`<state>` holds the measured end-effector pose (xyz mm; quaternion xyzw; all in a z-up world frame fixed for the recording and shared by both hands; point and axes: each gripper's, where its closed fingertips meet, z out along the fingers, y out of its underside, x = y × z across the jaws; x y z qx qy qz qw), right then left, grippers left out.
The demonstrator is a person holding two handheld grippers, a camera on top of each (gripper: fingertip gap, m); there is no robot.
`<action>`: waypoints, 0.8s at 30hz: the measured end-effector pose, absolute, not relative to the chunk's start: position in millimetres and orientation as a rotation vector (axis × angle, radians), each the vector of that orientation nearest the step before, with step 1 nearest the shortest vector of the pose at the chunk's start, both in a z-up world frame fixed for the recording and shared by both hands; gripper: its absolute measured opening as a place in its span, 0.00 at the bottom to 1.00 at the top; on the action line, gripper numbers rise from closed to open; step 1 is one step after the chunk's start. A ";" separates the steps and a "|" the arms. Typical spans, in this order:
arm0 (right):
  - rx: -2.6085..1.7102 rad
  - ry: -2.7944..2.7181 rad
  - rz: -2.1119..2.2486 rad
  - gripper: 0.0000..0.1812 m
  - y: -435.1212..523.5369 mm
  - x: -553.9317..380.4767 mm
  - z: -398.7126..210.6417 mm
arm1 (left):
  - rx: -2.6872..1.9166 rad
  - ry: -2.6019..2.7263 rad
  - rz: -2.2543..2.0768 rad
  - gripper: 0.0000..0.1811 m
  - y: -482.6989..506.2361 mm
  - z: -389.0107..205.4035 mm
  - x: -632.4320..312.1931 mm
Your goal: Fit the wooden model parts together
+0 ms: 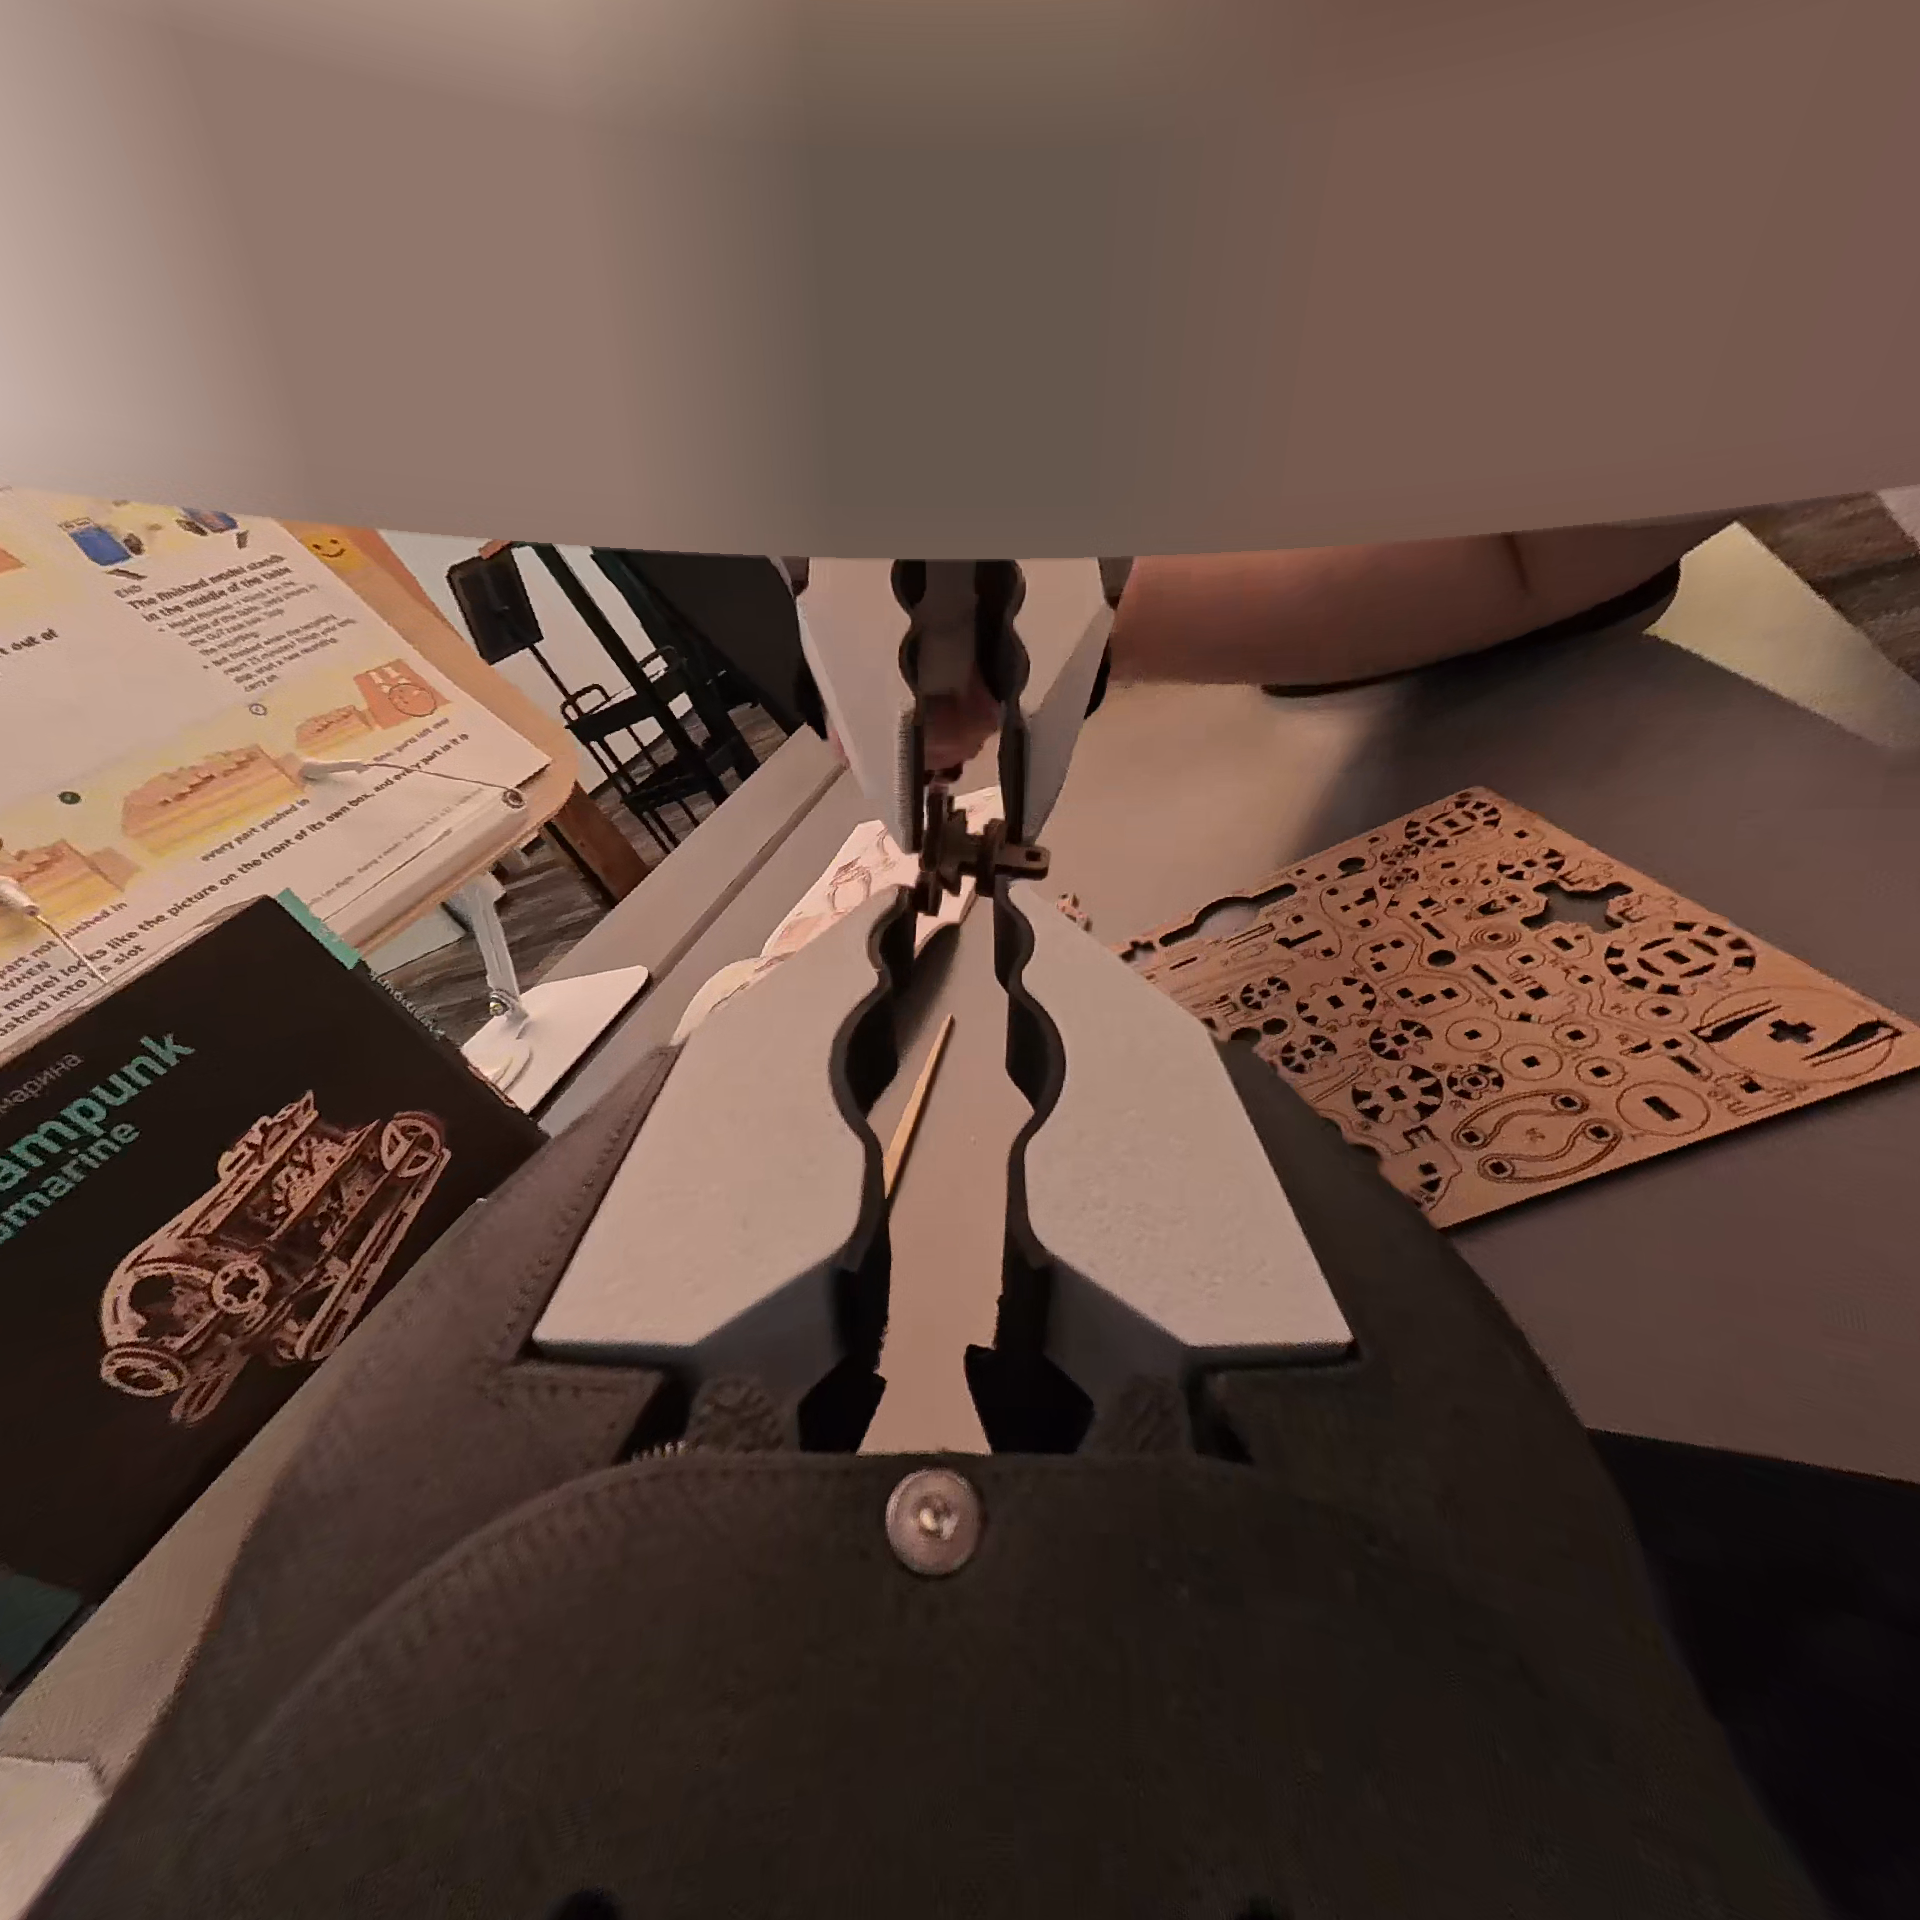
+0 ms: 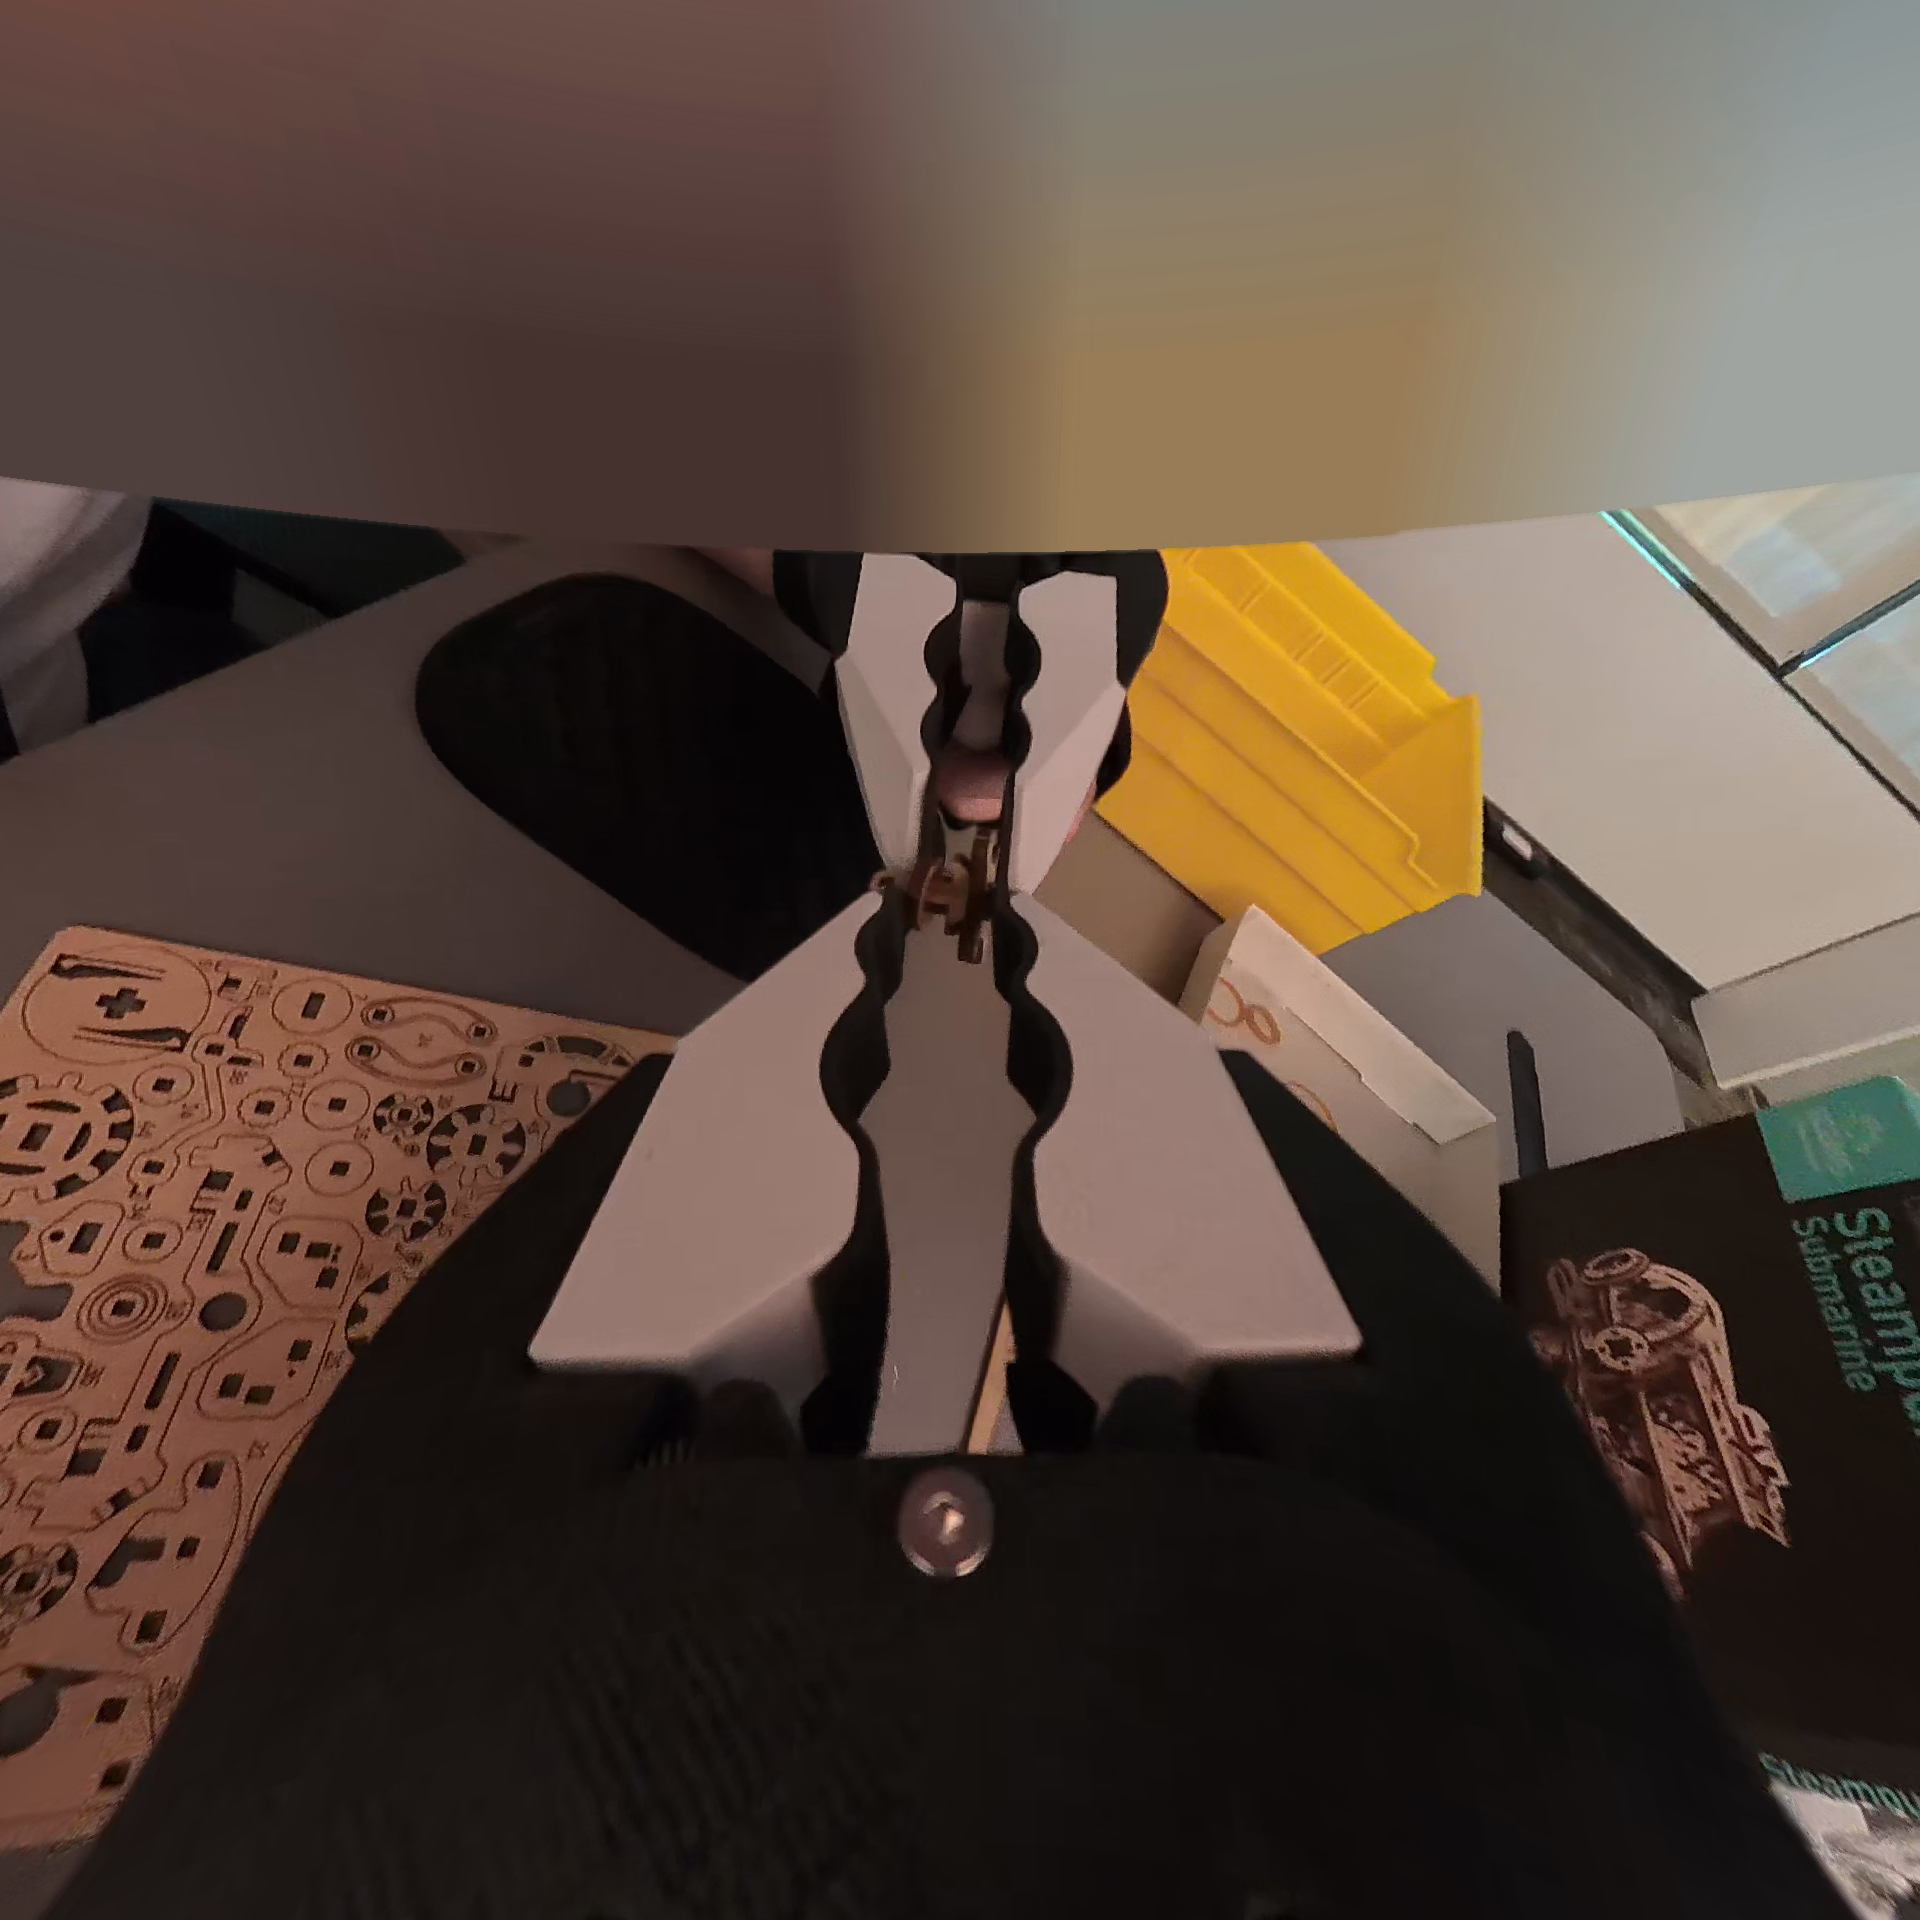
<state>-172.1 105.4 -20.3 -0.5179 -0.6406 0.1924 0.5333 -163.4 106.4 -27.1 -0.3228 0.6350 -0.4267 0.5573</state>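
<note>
Left gripper [image 1: 948, 902] and right gripper [image 2: 940, 914] tip to tip above the grey table [image 1: 1662, 1340], both clamped on small wooden model assembly [image 1: 971, 854]; laser-cut parts sheet [image 1: 1538, 997] lies flat beside them

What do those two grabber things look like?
Both match. The left gripper and the right gripper each have two pale grey, wedge-shaped fingers with wavy black rubbery inner edges. They sit on a black, ridged plastic body with one silver screw in the middle. No cables or sleeves show.
</note>
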 end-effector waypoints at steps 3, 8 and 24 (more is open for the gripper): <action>-1.292 -1.564 0.399 0.08 108.3 -169.9 -26.4 | -0.774 1.520 -0.956 0.07 108.9 -32.2 -161.2; -1.390 -1.631 0.291 0.09 113.6 -164.1 -41.4 | -0.791 1.566 -0.840 0.07 113.6 -45.6 -156.2; -1.456 -1.754 0.064 0.09 118.3 -153.8 -62.9 | -0.820 1.622 -0.766 0.06 116.1 -62.9 -150.9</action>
